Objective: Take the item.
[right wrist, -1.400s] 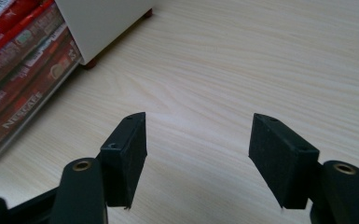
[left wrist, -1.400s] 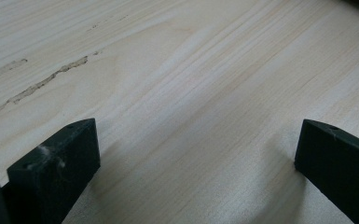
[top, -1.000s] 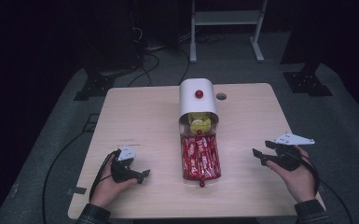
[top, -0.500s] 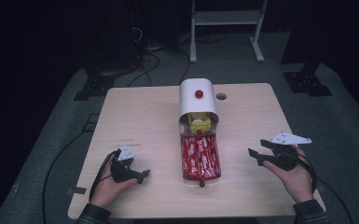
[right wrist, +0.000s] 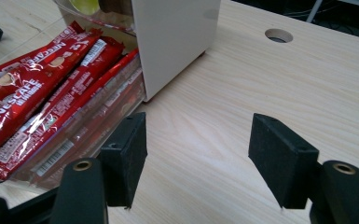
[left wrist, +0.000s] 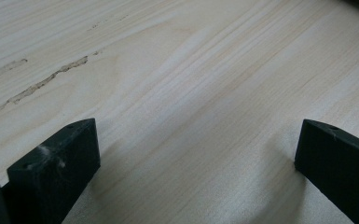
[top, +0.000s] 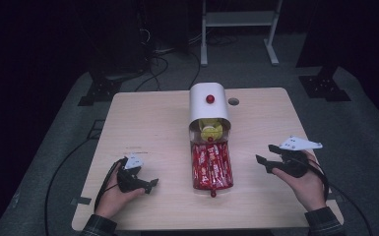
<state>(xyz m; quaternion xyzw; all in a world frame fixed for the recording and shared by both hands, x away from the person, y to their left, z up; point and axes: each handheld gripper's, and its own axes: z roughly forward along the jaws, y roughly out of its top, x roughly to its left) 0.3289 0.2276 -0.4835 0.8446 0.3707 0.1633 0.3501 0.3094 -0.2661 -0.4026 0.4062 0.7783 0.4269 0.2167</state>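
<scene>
My right gripper (right wrist: pixel 198 161), jaws wide and empty, should approach the clear drawer of red sachets (right wrist: pixel 42 88) at frame left squarely.

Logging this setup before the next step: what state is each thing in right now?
White cabinet: upright, its drawer out.
Clear drawer: pulled out toward the person, full.
Red sachets: lying flat in the drawer.
Left gripper: jaws open, empty, low over the table.
Right gripper: jaws open, empty, beside the drawer.
</scene>
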